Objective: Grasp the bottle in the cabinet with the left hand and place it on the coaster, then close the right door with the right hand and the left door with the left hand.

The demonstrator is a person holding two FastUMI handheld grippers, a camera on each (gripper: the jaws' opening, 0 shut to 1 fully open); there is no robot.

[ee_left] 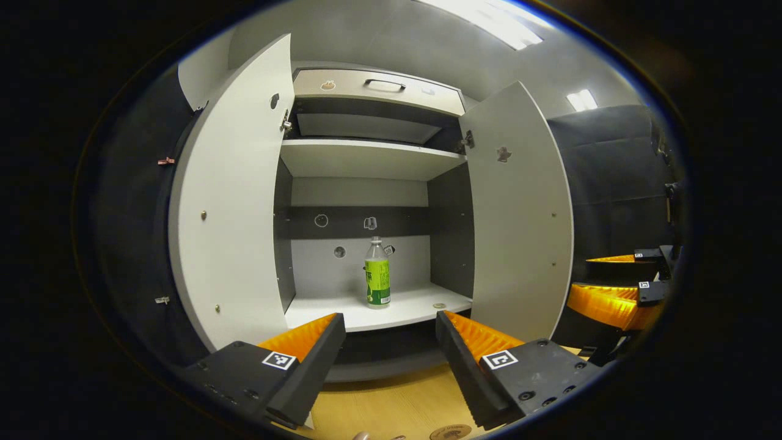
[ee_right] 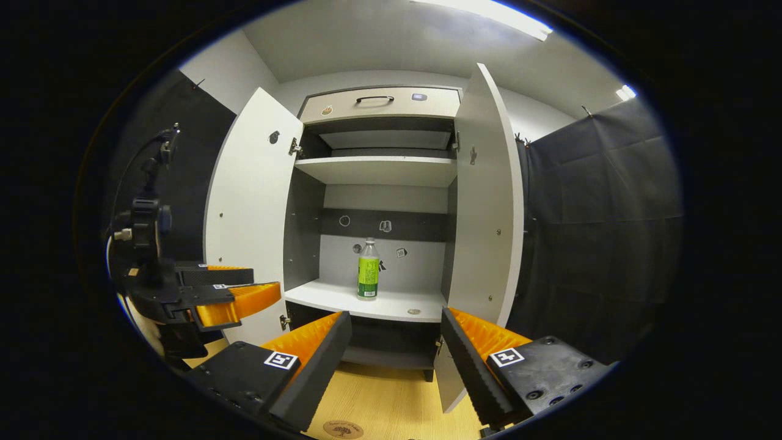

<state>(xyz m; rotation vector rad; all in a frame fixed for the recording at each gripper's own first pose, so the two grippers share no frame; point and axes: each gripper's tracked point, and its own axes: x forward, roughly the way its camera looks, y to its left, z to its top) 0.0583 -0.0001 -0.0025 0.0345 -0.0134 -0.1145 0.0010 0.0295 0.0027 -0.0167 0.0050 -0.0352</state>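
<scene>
Needed the left gripper [ee_left: 391, 360], fingers spread wide and empty, sent straight between the open grey doors toward the green-labelled clear plastic bottle [ee_left: 377, 273] upright at frame centre on the white lower shelf [ee_left: 415, 305], closing around its label.

bottle [ee_left: 377, 273] upright on cabinet shelf [ee_left: 415, 305] | both doors open | left hand-held gripper [ee_left: 391, 342] spread, empty

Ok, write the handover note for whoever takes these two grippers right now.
Left gripper: jaws open, empty, aimed at the cabinet.
Right gripper: jaws open, empty, also facing it.
Bottle stands upright on the lower shelf.
Coaster lies bare on the wooden table.
Left door and right door both stand open.
Done: nothing.
Left: grasp bottle, set it on coaster, close right door, then left.
</scene>
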